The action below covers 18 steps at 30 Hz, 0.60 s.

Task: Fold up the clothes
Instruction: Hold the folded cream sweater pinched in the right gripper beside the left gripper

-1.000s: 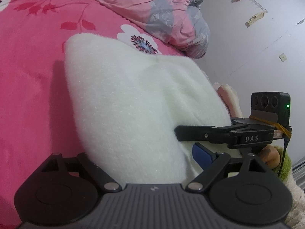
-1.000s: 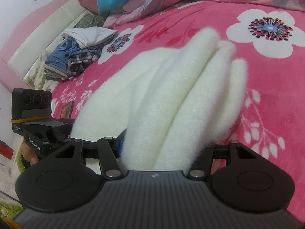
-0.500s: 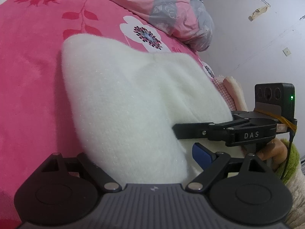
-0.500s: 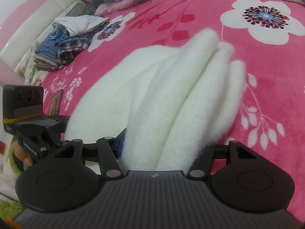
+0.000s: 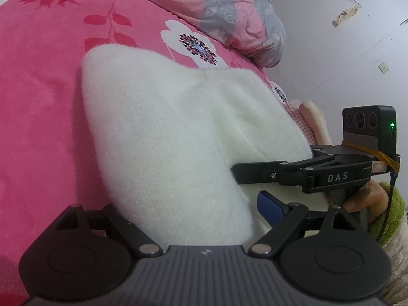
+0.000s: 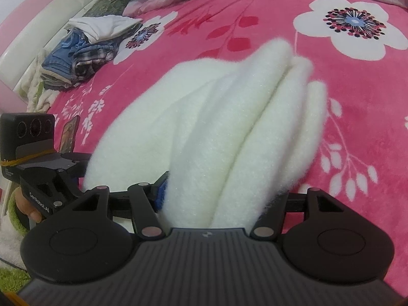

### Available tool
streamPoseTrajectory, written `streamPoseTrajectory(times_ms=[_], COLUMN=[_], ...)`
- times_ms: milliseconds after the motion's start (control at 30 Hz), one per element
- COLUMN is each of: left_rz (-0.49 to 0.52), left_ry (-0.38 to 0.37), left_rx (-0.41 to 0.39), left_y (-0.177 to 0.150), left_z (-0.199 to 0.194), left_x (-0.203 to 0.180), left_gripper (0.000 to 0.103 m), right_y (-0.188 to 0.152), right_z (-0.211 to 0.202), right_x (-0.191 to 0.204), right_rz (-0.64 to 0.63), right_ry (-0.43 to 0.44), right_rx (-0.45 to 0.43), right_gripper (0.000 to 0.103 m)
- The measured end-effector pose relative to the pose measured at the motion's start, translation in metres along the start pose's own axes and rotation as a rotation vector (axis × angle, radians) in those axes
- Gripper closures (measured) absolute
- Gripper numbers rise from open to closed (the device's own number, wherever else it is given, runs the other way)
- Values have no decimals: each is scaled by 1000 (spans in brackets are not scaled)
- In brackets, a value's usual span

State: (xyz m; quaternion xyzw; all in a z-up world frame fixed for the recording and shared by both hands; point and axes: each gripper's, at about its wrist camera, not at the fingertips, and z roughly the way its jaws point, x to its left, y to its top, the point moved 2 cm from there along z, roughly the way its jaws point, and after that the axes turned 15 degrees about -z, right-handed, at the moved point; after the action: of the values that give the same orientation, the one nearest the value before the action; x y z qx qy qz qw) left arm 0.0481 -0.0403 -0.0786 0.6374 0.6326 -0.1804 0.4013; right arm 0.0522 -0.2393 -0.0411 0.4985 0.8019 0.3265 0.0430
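A thick white fleece garment point(image 5: 173, 132), folded into several layers point(image 6: 229, 127), lies on the pink flowered bedspread point(image 5: 38, 89) with its near end raised into both grippers. My left gripper point(image 5: 196, 211) is shut on that end; the fabric hides its left finger, and the blue pad point(image 5: 270, 204) shows on the right. My right gripper point(image 6: 219, 193) is shut on the stacked folds. In the left wrist view the right gripper point(image 5: 244, 176) reaches in from the right. In the right wrist view the left gripper point(image 6: 76, 176) enters from the left.
A pile of folded clothes point(image 6: 84, 48) sits at the bed's far left by the headboard point(image 6: 38, 33). A crumpled pink and grey quilt point(image 5: 229, 12) lies along the far side, near the wall point(image 5: 344, 51). A hand in a green sleeve point(image 5: 362, 199) holds the right gripper.
Both grippers keep hold of the white garment. The right wrist view has tipped slightly downward; the garment's folds sit a little lower in it. The left gripper has hardly moved.
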Motion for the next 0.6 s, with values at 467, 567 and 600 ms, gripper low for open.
streamPoseTrajectory(times_ms=[467,567,600], left_rz=[-4,-5,-4], left_ry=[4,4,4], left_rx=[2,2,3], left_y=[1,1,1], left_z=[1,1,1], left_x=[1,1,1], left_gripper=[14,14,14], right_y=[1,1,1], right_z=[2,3,3], right_x=[-1,-2,-2], right_rz=[0,-1,-2], right_ry=[0,0,0], right_rx=[6,7,7], right_gripper=[44,44,44])
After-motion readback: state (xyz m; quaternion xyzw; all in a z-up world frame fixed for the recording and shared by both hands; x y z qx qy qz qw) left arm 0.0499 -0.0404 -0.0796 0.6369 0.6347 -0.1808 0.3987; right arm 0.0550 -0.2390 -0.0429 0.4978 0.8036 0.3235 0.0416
